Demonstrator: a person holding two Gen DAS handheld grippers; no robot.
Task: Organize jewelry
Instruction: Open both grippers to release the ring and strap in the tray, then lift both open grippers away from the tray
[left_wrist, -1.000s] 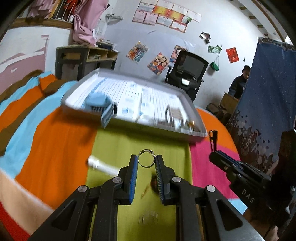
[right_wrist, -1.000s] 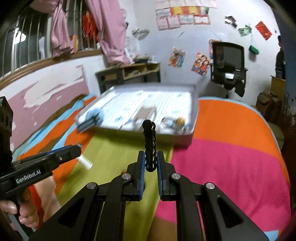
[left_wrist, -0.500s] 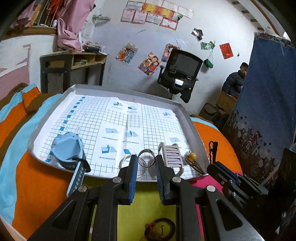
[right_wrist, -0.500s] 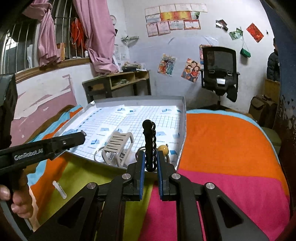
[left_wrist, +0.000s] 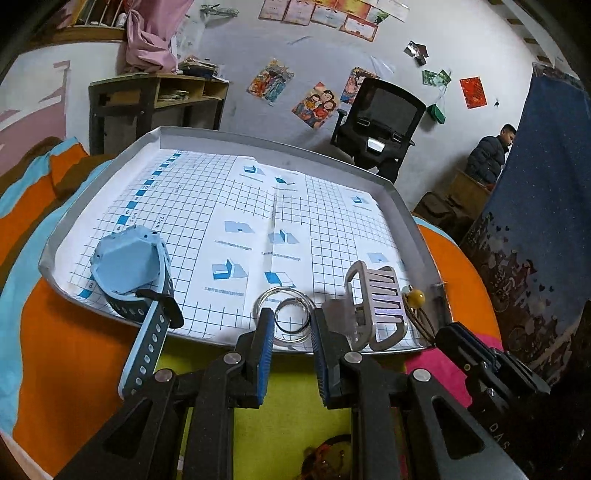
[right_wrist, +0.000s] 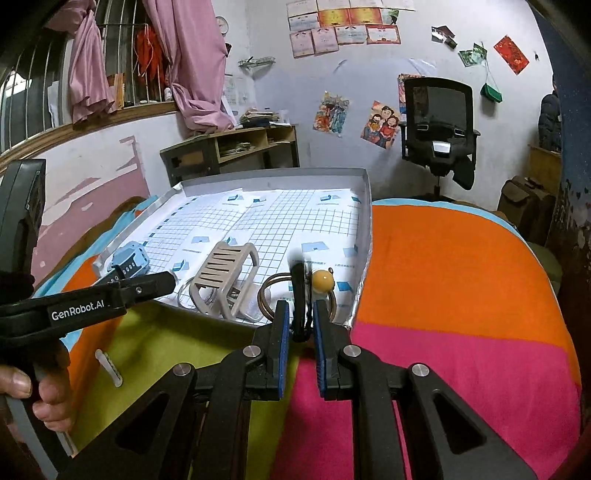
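Note:
My left gripper (left_wrist: 293, 325) is shut on a small silver ring (left_wrist: 293, 318), holding it over the near edge of the grey tray (left_wrist: 258, 142) lined with grid paper. My right gripper (right_wrist: 300, 317) is shut on a black beaded bracelet (right_wrist: 298, 284), which stands up blurred between the jaws at the tray's near right corner. In the tray lie a blue watch (left_wrist: 129, 266), a large silver bangle (left_wrist: 259, 302), a beige hair claw (left_wrist: 380, 306) and a thin bangle with a yellow bead (right_wrist: 323, 279).
The tray rests on a bed with a striped orange, green, pink and blue cover (right_wrist: 443, 266). A reddish bracelet (left_wrist: 328, 458) and a white plastic plug (right_wrist: 109, 367) lie on the green stripe. A desk, an office chair and a person are at the back.
Both grippers have moved forward from the green stripe to the tray's near edge, still carrying the ring and the black bracelet. The bracelet now shows motion blur.

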